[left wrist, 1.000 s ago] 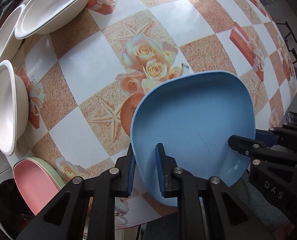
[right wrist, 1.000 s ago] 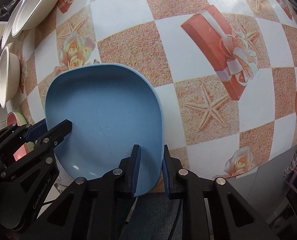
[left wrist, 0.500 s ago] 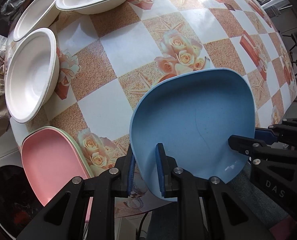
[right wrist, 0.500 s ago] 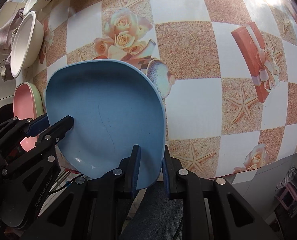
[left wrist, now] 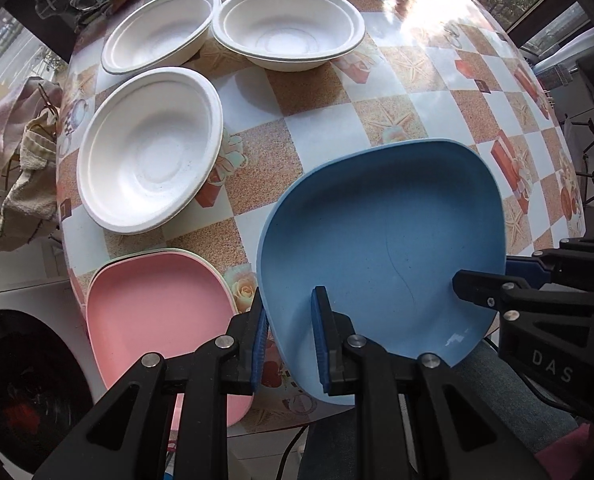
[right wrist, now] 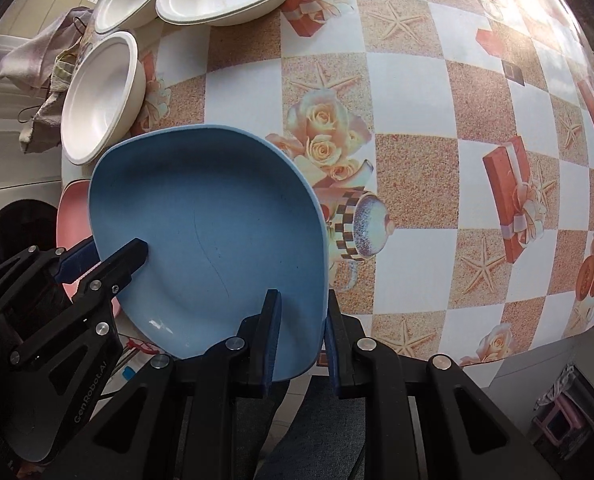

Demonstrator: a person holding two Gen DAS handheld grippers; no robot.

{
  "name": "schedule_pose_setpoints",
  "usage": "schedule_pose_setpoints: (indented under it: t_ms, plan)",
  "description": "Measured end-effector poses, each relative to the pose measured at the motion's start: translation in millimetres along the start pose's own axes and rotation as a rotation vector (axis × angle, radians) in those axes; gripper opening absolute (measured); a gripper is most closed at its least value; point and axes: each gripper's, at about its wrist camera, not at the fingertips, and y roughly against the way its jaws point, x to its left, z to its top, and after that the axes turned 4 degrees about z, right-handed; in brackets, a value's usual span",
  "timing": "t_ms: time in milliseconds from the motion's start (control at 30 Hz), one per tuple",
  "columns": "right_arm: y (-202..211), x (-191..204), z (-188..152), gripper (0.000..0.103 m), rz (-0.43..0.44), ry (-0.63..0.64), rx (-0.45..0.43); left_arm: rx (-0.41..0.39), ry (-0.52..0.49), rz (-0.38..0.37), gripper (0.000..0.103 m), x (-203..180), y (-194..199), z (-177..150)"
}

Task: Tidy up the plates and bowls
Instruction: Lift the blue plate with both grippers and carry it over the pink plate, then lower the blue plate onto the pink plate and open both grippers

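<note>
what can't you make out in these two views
- Left wrist view: how many plates lie under the pink plate; only a pale rim shows.
- Right wrist view: most of that plate, hidden by the blue plate and the left gripper.
- Both views: the tabletop under the blue plate.

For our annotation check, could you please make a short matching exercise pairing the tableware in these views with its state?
1 blue plate
2 pink plate
3 nearest white bowl
4 far white bowl

A stacked on a pale green plate
B alone, near the hanging cloths
C held by left gripper and right gripper
D rim touching another bowl

1-C, 2-A, 3-B, 4-D
</note>
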Motion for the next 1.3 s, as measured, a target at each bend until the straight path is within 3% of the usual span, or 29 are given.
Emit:
schedule_pose_setpoints:
  t_ms: [200, 467, 933, 1133, 1300]
  plan:
    - [11, 14, -1, 0.023, -0.009, 0.061, -0.006, -0.005, 0.074, -0.012, 0.021, 33, -3, -16]
    - [19, 20, 15, 0.023, -0.038, 0.129, 0.003, -0.024, 0.136, -0.007, 0.021, 43, -7, -28]
    - [26, 57, 10, 0.023, -0.066, 0.243, 0.018, -0.039, 0.241, 0.008, 0.021, 75, -2, -44]
    - [21, 73, 7, 0.023, -0.039, 0.272, 0.025, -0.035, 0.291, 0.032, 0.021, 91, -3, -59]
    - [2, 85, 3, 0.023, -0.001, 0.290, 0.084, -0.002, 0.323, 0.057, 0.021, 105, -9, -72]
